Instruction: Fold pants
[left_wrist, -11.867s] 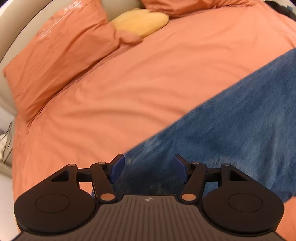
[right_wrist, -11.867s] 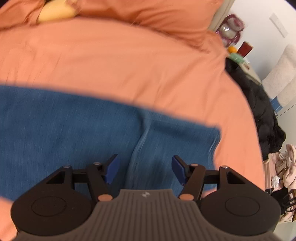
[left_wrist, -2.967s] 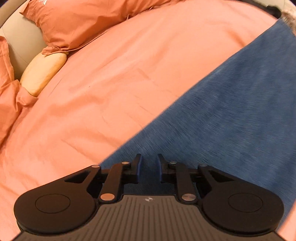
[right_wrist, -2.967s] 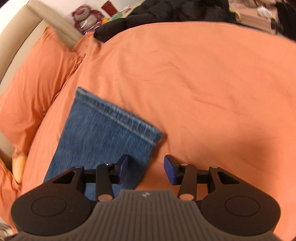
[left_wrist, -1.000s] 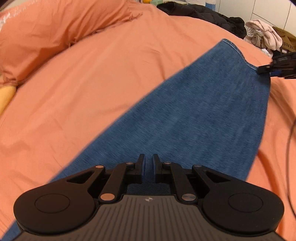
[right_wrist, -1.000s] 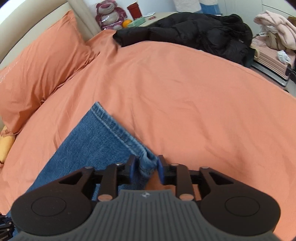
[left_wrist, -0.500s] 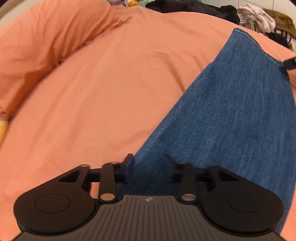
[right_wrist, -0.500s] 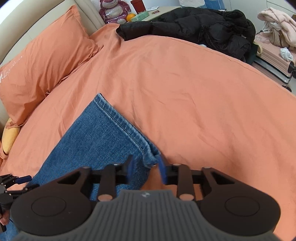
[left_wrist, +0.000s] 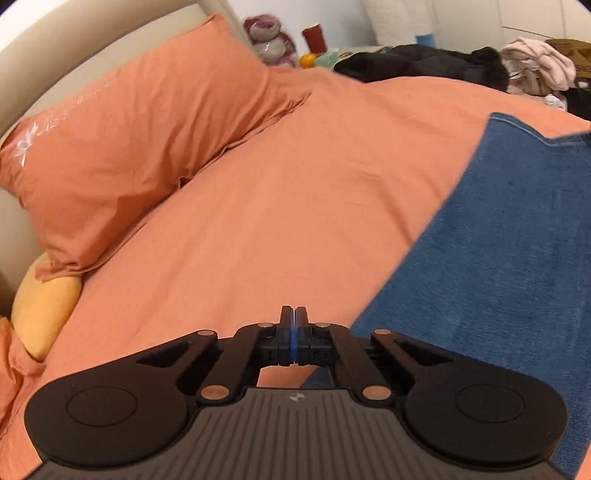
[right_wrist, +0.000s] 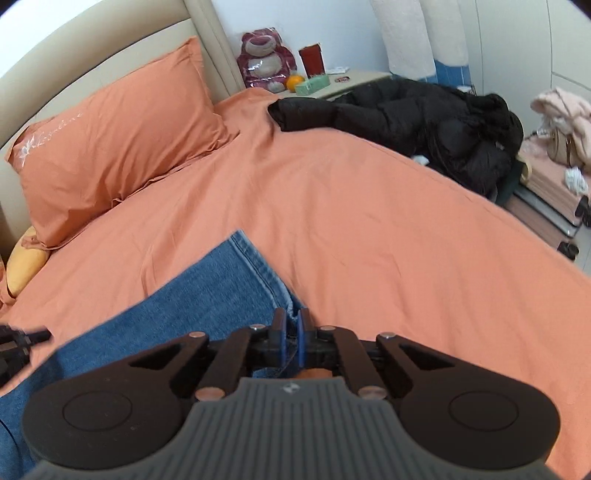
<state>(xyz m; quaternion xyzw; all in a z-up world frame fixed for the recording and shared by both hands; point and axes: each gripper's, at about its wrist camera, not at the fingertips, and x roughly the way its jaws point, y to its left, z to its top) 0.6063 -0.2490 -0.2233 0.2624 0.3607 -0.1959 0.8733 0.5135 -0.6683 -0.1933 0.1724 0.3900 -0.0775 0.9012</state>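
The blue denim pants (left_wrist: 517, 277) lie flat on the orange bed sheet (left_wrist: 277, 203), filling the right of the left wrist view. My left gripper (left_wrist: 294, 317) is closing, its jaws pressed together over the sheet just left of the pants' long edge, with no cloth visible between them. In the right wrist view the pants (right_wrist: 207, 295) run from the lower left to a stitched hem. My right gripper (right_wrist: 290, 325) is closing on the hem's near corner, with denim pinched between its blue pads. The left gripper (right_wrist: 22, 341) shows as a dark blur at that view's left edge.
An orange pillow (left_wrist: 129, 140) and a yellow cushion (left_wrist: 44, 310) lie by the beige headboard. A black jacket (right_wrist: 424, 114) sprawls over the bed's far side. A plush toy (right_wrist: 266, 62) stands on the nightstand, and a pile of clothes (right_wrist: 554, 110) sits at the right.
The left gripper opened over the denim, swung left off the pants' edge and shut. The right gripper closed on the hem corner and rose a little.
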